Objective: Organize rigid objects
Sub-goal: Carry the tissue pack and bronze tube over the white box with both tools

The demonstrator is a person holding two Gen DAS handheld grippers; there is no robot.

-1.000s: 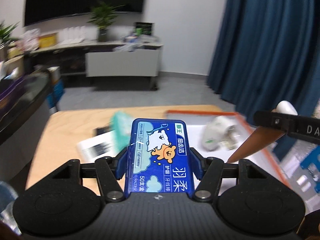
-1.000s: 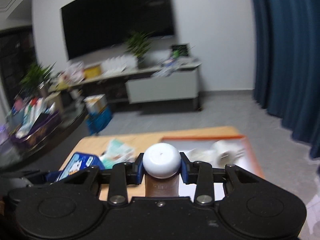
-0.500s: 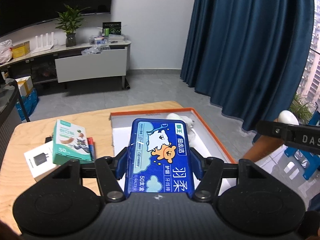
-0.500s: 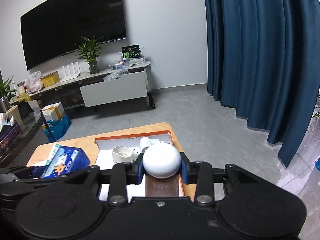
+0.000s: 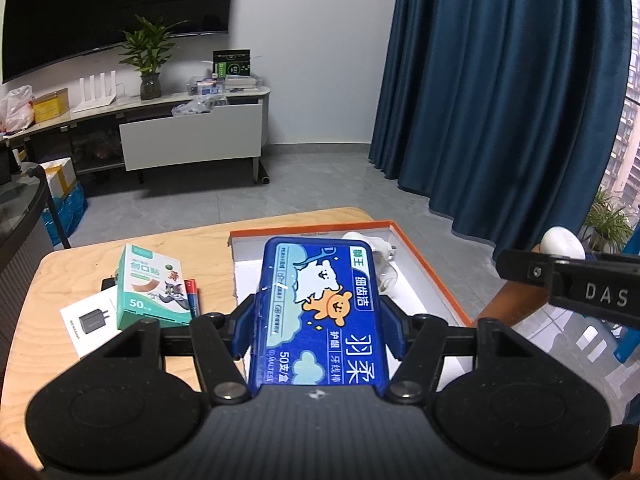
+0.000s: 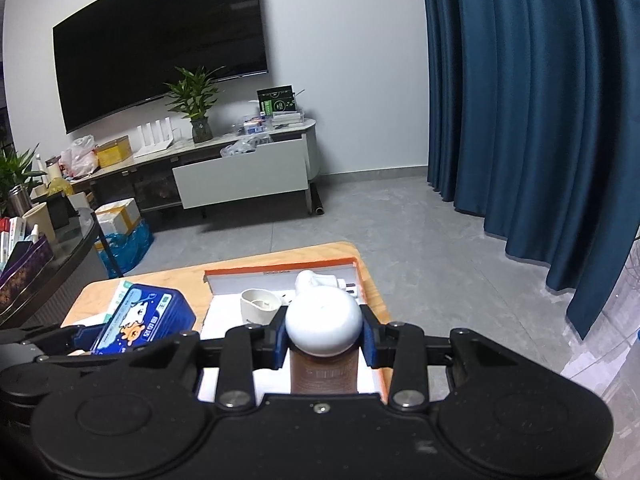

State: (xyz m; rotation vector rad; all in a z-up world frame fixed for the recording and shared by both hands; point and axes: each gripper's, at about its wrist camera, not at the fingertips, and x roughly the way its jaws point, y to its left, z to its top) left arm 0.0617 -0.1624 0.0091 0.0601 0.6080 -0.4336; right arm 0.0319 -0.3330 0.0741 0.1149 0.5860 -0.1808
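My left gripper [image 5: 320, 332] is shut on a blue floss-pick box [image 5: 316, 280] with a cartoon bear, held over the near left part of the white, orange-rimmed tray [image 5: 424, 264]. My right gripper [image 6: 324, 338] is shut on a brown bottle [image 6: 322, 374] just below its round white cap [image 6: 324, 320], above the tray's [image 6: 280, 270] near end. A white plug [image 6: 316, 280] and a white cup [image 6: 260, 304] lie in the tray. In the right wrist view the blue box [image 6: 140, 320] shows at the left. The left wrist view shows the bottle [image 5: 512, 300] at the right.
On the wooden table [image 5: 80, 264] left of the tray lie a green plaster box [image 5: 150, 288], a red and blue stick [image 5: 192, 296] and a white leaflet [image 5: 90, 320]. Blue curtains hang to the right. A TV stand stands far behind.
Both hands have carried their objects to the right, so the tray now lies straight ahead of them. The blur is gone. Both grips are unchanged.
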